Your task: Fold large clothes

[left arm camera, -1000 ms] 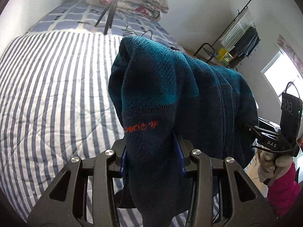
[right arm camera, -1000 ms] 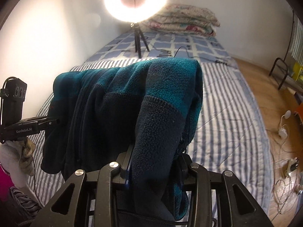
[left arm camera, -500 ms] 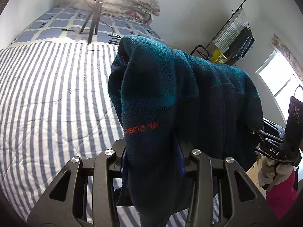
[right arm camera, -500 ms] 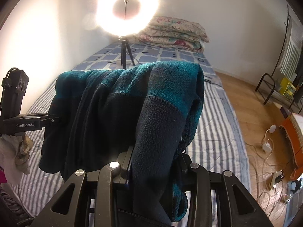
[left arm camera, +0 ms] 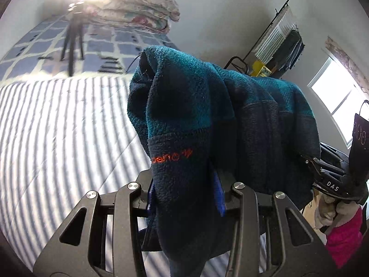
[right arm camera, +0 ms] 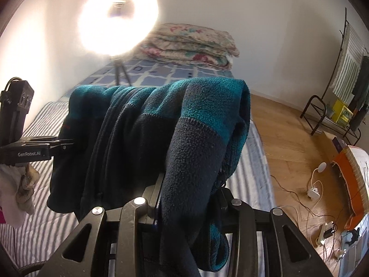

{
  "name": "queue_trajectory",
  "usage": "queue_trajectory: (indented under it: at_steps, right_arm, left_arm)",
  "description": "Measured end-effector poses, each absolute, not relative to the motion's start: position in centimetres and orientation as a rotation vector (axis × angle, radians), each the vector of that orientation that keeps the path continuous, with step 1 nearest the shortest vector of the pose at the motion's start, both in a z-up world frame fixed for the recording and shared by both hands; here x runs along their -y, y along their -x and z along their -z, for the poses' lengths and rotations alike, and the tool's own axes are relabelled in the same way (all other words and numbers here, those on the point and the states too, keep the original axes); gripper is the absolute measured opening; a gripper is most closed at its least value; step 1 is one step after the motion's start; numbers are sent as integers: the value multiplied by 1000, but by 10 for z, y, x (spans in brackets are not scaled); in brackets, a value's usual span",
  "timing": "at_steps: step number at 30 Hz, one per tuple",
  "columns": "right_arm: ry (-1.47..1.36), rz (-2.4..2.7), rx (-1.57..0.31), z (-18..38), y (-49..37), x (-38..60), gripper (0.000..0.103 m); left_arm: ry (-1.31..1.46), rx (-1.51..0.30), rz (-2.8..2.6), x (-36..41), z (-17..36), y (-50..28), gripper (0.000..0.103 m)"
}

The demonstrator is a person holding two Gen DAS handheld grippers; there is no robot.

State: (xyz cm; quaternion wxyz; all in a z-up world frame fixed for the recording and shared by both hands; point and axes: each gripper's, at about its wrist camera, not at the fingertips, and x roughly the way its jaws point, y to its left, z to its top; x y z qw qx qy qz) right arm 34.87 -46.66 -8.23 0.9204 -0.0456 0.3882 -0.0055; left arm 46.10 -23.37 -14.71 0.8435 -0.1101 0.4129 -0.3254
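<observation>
A teal and navy fleece jacket (left arm camera: 207,120) with an orange logo hangs in the air above the striped bed (left arm camera: 57,133). My left gripper (left arm camera: 184,184) is shut on one end of it; the fleece drapes over the jaws and hides the fingertips. My right gripper (right arm camera: 186,194) is shut on the other end of the jacket (right arm camera: 161,133), fingertips also hidden. The jacket sags between both grippers. The right gripper shows at the right of the left wrist view (left arm camera: 327,173); the left gripper shows at the left of the right wrist view (right arm camera: 34,150).
A ring light on a tripod (right arm camera: 118,23) stands on the bed's far end by folded floral quilts (right arm camera: 191,43). A clothes rack (right arm camera: 341,97) stands by the right wall. Cables and a power strip (right arm camera: 313,191) lie on the wooden floor right of the bed.
Both grippers have risen and tilted upward with the jacket held between them; the bed sits lower in view and more wall and floor show. The grips are unchanged.
</observation>
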Motion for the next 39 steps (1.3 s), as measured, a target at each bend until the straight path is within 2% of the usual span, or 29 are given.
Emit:
queue_trajectory:
  at_steps: [9, 22, 26, 29, 31, 39]
  right_arm:
    - [141, 78, -797, 88, -443, 514, 34]
    - [161, 87, -850, 152, -515, 552, 35]
    - [156, 154, -928, 180, -532, 582, 44]
    - [121, 243, -948, 191, -531, 607, 60]
    - [66, 256, -939, 189, -527, 617, 61]
    - [142, 274, -910, 164, -509, 593, 59]
  left_arm:
    - [249, -859, 698, 309, 154, -545, 40]
    - [245, -918, 635, 351, 216, -610, 40]
    - [256, -944, 610, 345, 234, -626, 42]
    - [268, -954, 604, 339, 241, -630, 48]
    - [240, -934, 577, 336, 238, -628, 52]
    - [178, -884, 527, 320, 207, -604, 52]
